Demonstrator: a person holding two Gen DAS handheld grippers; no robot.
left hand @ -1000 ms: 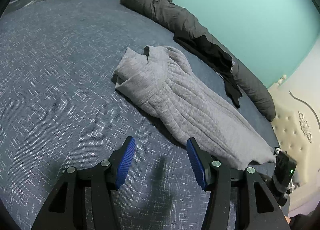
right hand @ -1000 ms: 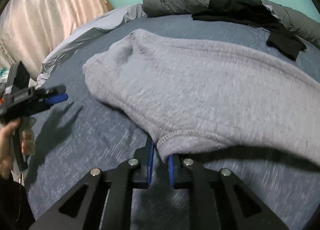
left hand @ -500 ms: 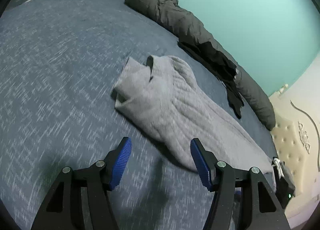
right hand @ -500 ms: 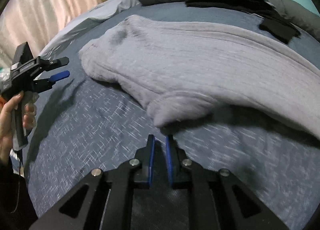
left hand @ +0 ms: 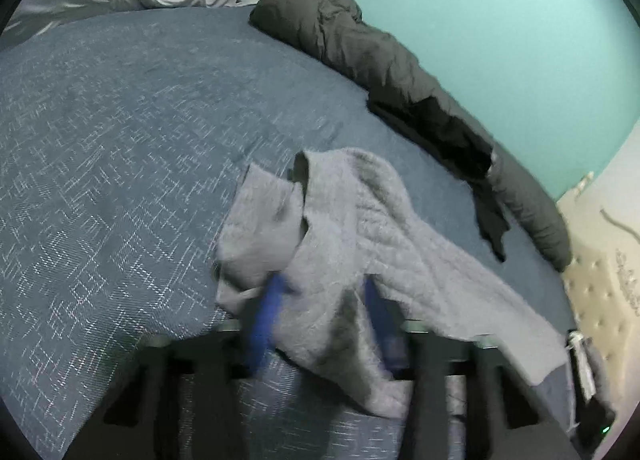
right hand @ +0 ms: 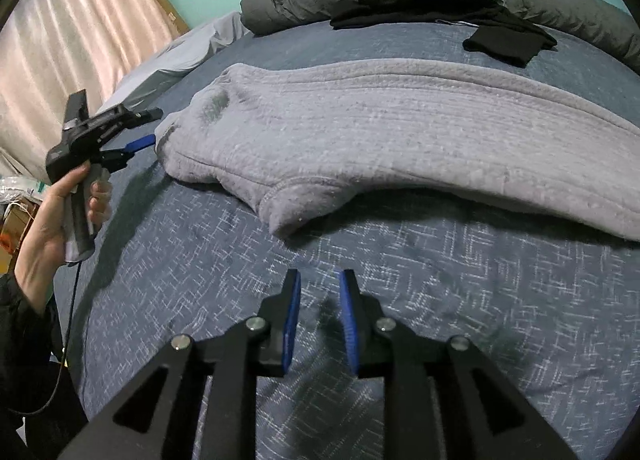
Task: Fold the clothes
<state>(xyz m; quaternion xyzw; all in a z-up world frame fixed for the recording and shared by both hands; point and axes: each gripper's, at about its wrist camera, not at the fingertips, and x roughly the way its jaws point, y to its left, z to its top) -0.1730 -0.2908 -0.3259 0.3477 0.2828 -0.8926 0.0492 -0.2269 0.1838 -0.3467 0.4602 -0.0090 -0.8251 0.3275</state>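
The left tool (left hand: 324, 300) points downward, its blue fingers (left hand: 266, 316) blurred and closing with a fold of grey cloth between them. The left hand (right hand: 52, 204) wraps the tool's black handle, a dark sleeve at the wrist. The right tool (right hand: 320, 300) angles downward, its jaws opening with nothing between them.

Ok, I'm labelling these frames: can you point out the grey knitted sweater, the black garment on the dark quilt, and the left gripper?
Grey knitted sweater (right hand: 400, 132): right wrist view, middle of its body.
Black garment (right hand: 432, 0): right wrist view, its folded middle.
Left gripper (left hand: 320, 300): left wrist view, between its closing blue fingertips, sweater between them.
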